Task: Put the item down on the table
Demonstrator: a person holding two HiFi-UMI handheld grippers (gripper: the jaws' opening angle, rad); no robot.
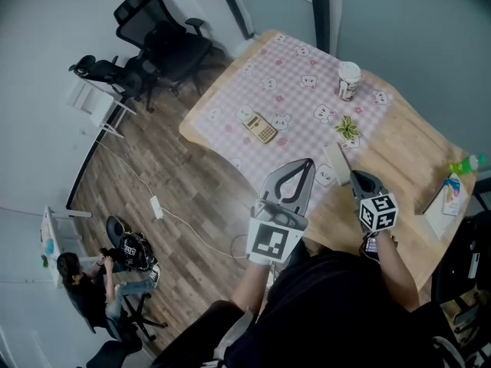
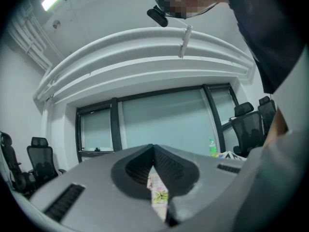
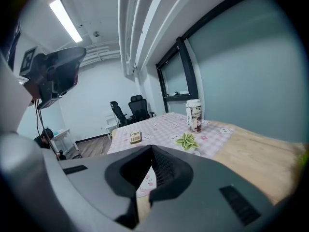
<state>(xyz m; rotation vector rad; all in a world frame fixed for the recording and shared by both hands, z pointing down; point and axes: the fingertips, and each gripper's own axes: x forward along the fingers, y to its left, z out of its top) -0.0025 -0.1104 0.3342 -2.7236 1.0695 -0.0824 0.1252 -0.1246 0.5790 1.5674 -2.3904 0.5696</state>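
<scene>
**Wood table, both claws closed and empty**

Pale wood shows along the near edge of the table (image 1: 399,152), while a pink checked tablecloth (image 1: 299,90) covers its far half. The left gripper (image 1: 308,165) hangs above the table's near edge and points toward the cloth. In the left gripper view its jaws (image 2: 153,149) meet at the tip, and only a thin sliver of patterned cloth shows through the slit below, so nothing is between them. The right gripper (image 1: 357,177) is over the bare wood just right of the left one. The right gripper view shows its jaws (image 3: 152,149) pressed together too, with only tabletop showing through the slit behind them.

A white flat item (image 1: 337,163) lies on the table at the cloth's near edge. It is between the two gripper tips, just beside the right one, and neither claw touches it.

A small green plant (image 1: 347,128) sits just beyond it on the cloth. Further back stands a white cup (image 1: 349,80) with a printed band. A tan calculator (image 1: 259,127) lies well to the left, near the cloth's edge.

At the table's right end are a green bottle (image 1: 466,163) and a printed carton (image 1: 451,194).

Black office chairs (image 1: 161,41) stand on the wood-look floor past the table's left corner.
</scene>
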